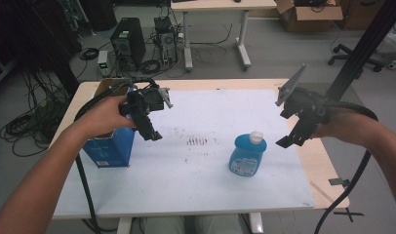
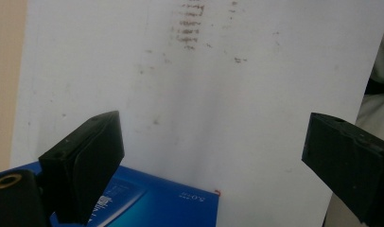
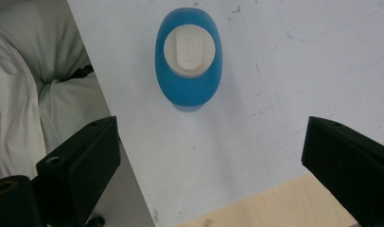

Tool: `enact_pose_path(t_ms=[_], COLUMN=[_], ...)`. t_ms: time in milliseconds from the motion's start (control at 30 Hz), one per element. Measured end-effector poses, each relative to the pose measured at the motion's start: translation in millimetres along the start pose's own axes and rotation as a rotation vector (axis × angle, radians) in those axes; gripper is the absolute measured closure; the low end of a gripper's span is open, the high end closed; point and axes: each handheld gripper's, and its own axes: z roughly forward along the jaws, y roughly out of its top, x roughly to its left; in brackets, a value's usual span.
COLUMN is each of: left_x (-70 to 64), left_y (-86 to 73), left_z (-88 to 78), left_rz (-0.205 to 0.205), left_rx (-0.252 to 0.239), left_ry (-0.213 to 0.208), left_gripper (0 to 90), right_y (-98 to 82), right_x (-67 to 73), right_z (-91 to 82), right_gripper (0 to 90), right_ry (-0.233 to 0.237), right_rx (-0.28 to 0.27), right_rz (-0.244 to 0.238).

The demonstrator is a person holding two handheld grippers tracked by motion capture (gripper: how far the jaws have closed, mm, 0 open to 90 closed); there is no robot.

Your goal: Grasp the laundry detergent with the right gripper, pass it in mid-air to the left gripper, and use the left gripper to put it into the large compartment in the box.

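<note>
Two grippers, both spread wide and holding nothing. Right gripper [image 1: 294, 136] hangs just right of the bottle [image 1: 247, 156] and above it, probably lining up a grab. Left gripper [image 1: 148, 127] hovers well left of the bottle, over the box [image 1: 109, 146], likely where it's headed.

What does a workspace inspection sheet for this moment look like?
Surface: white sheet on a wooden table, brown smudges mid-sheet.
Job's things: blue bottle with white cap, upright; blue box, open, at the table's left edge.
Clutter: nothing seen.
Grippers: left gripper above the box, right gripper beside the bottle, both open, empty.
Cables: black cable trails from each gripper.
Surroundings: computer tower, floor cables, second table, cardboard box.
</note>
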Motion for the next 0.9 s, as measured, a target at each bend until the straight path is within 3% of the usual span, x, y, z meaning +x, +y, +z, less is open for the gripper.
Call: enact_pose_path(t_ms=[900], left_x=[-2.6], left_y=[2.9], left_z=[-2.6], left_rz=[0.001], left_rx=[-0.005], left_ry=[0.009], left_gripper=[6.6], right_y=[-7.5], right_x=[6.2], right_z=[0.0], right_gripper=[4.7], right_ry=[0.002], right_rx=[-0.021], right_rz=[-0.002])
